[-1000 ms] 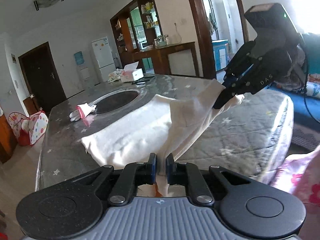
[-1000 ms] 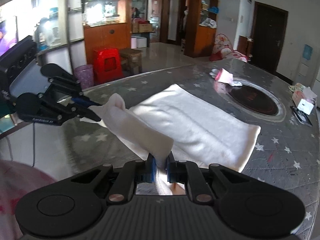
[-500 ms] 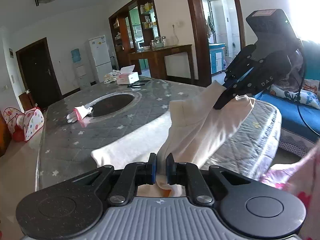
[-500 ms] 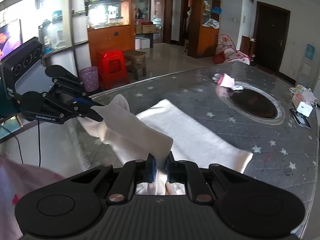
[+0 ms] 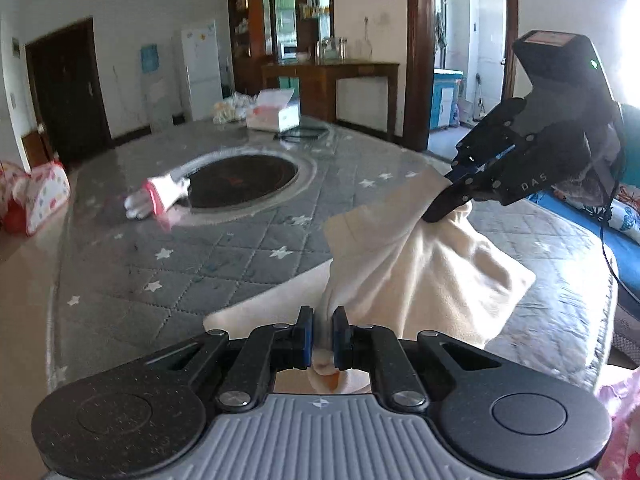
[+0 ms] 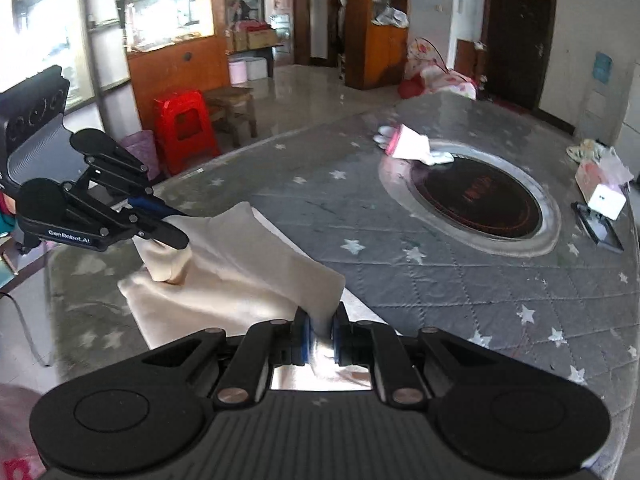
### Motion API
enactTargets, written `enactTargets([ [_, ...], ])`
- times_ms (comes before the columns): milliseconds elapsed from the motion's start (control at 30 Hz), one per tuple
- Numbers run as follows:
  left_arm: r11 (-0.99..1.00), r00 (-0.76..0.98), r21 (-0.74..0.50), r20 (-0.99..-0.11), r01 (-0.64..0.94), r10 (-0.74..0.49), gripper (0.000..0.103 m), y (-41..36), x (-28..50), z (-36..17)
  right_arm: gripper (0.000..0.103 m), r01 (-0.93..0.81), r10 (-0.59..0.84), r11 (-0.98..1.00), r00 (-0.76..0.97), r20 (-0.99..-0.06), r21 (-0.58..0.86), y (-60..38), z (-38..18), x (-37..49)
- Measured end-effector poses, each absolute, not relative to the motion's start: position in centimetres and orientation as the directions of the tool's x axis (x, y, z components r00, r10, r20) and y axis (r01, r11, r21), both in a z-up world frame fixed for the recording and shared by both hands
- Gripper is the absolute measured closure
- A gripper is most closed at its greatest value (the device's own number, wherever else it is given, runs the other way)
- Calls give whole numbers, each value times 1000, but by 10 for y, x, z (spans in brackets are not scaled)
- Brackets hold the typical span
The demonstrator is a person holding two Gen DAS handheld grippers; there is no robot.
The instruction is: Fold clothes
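A cream garment (image 5: 416, 272) hangs bunched between both grippers above the near edge of the grey star-quilted table (image 5: 200, 248). My left gripper (image 5: 323, 334) is shut on one corner of it. My right gripper (image 5: 434, 214) is shut on another corner, up and to the right in the left wrist view. In the right wrist view the right gripper (image 6: 320, 334) pinches the garment (image 6: 248, 276), and the left gripper (image 6: 176, 238) holds its far corner at the left. The lower part drapes over the table edge.
A round dark hotplate (image 6: 476, 196) sits sunk in the table (image 6: 440, 280). A white and pink glove (image 6: 408, 146) lies beside it. A tissue box (image 5: 274, 114) and a phone (image 6: 598, 226) lie at the far end. A red stool (image 6: 186, 130) stands on the floor.
Both grippers have pulled the garment toward the near table edge and lifted it. Most of the cloth that lay spread on the table is now bunched and hanging between them.
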State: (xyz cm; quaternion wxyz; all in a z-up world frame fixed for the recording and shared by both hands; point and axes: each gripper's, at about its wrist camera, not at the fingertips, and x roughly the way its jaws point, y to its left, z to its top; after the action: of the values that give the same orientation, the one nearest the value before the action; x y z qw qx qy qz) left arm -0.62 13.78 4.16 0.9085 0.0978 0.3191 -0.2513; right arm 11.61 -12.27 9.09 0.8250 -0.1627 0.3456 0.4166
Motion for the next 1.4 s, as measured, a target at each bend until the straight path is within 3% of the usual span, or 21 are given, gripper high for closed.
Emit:
enactTargets([
  [267,873,626,-88,-663,479,-410,92,154,54,20,93,-732,554,676,433,-712,81,-118,55,158],
  [467,855,619,-46,-670,516,-410,92,153,75,34,93,-704,554,704,458,-695,97,-119,47,171],
  [800,935,681,-75,-665,348,-307,86,164,130,22,77,-597,510,789,507,-694,144,-131,27,196],
  [900,952,691,-127,-662,278,-290,78,180,135,22,75,-598,504,791,513,-695,132,-135,29,194],
  [933,954,692,-143,-661,265,-291,70,185,134,23,73,-595,503,792,515,-694,133,-137,30,193],
  [1067,923,683,-274,-621,271,-385,55,207,112,26,70,-585,503,799,522,-689,139,-149,35,187],
  [1133,904,667,-323,-612,280,-425,47,214,94,26,63,-579,501,803,522,-690,145,-156,36,183],
  [1400,901,597,-376,-679,216,-427,45,209,50,-1,60,-568,484,812,522,-702,137,-164,33,172],
])
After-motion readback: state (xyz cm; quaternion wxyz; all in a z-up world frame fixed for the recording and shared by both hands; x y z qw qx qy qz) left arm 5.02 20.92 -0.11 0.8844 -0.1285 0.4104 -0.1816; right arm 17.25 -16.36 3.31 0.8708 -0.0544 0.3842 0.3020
